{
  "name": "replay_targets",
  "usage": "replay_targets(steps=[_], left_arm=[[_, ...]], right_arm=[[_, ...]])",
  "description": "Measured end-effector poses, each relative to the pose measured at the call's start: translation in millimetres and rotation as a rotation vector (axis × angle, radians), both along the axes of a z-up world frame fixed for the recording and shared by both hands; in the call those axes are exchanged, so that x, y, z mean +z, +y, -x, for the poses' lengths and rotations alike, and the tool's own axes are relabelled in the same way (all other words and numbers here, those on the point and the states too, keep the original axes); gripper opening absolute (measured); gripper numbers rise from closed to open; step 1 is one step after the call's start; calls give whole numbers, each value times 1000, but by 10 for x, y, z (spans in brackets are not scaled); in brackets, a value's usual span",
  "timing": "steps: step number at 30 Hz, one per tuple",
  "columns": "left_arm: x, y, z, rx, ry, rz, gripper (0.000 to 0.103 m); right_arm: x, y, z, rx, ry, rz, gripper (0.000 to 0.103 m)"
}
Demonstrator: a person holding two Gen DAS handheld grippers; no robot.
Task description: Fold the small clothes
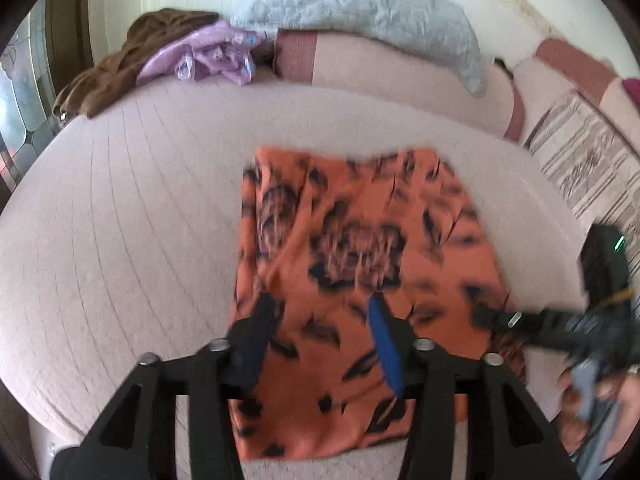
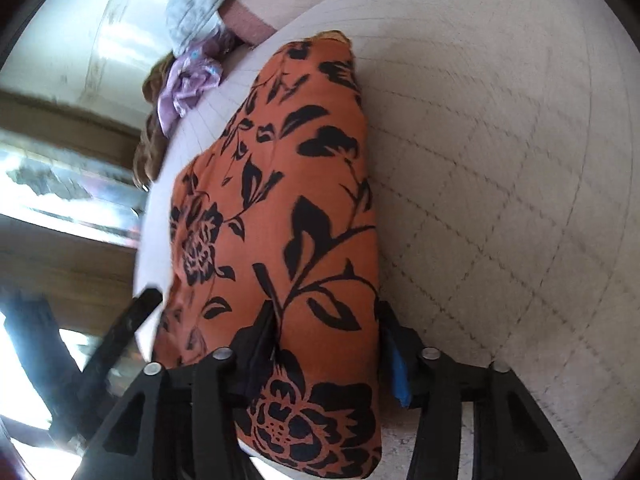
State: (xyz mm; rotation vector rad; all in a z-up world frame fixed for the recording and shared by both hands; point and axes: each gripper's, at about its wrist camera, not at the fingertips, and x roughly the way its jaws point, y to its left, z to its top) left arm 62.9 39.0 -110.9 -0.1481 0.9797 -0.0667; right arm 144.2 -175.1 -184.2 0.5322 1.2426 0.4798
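The left gripper (image 1: 320, 320) hangs over the near part of the orange cloth (image 1: 360, 280), jaws part open, nothing pinched between them. The right gripper (image 2: 328, 320) straddles the cloth's (image 2: 300, 220) near end, jaws part open; whether its pads press the fabric I cannot tell. The cloth, orange with black flowers, lies folded flat on the bed (image 1: 120, 220), on a pale quilted cover. Nothing sits on it or blocks it.

Farther back lie a lilac garment (image 1: 208, 56) and a brown one (image 1: 120, 60) in a heap, then a grey pillow (image 1: 360, 8) against the wall.

Only the left view shows the right gripper (image 1: 496, 320) from outside, a hand (image 1: 600, 396) gripping it, and a striped cloth (image 1: 588, 160) at the right. Only the right view shows the cloth's crisp right edge and a window (image 2: 60, 184).
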Motion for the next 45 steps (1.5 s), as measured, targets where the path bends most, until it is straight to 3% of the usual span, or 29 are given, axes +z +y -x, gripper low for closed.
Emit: replay_targets(steps=[1,4,12,17,21,27,29,32,37,41,45], left_arm=[[-149,-27,-23,-13,46,-18,51],[-196,-124,4,-27,11,-95,53],[-194,-109,-39,-30,14,-72,53],[-205,-61,27,-28,12,-73,53],[-208,-55,20,-36,16,-67,53],[-223,-85,-20,-31,15,-67,53],[-222,-86,-18,-33,16,-65,53],[-225,-76,-21,-37,18,-63,53],[-235,-82,-31,-33,18,-66,54],[-243,-99,-22,-36,18,-69,54],[-199,-98,-37,-32,32,-60,53]], right_arm=[[16,-23,21,-5,-2,-4,60],[102,-18,95,8,-30,40,63],[524,-44,442,20,-186,127,63],[743,57,645,72,-273,56,68],[303,214,519,107,-158,62,69],[589,217,610,115,-226,9,70],[542,216,581,112,-211,-6,71],[242,194,457,99,-132,-21,71],[427,182,542,105,-174,-18,71],[274,167,517,99,-152,-36,71],[308,191,514,108,-158,-21,71]])
